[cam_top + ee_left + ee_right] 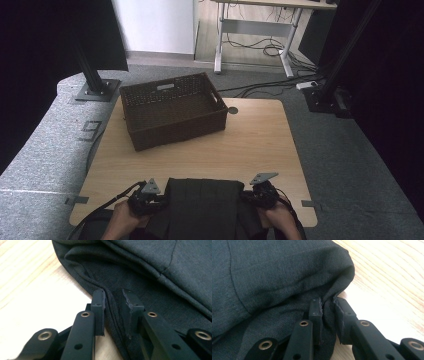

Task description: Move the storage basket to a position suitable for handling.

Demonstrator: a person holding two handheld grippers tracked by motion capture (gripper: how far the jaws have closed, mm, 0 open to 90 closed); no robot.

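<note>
Left claw: clamped on a fold at the left edge of the dark garment, jaws pinched tight on the cloth; I'd say it grips there to keep that side in hand.
Right claw: clamped likewise on the right edge, so the piece is held at both sides, probably for lifting or folding.
Dark garment: near edge of the surface, between the hands; charcoal, matte, soft, seamed, folded into a rough rectangle.
Basket: far left, brown wicker, open, well apart from the cloth; a likely place for it.
</note>
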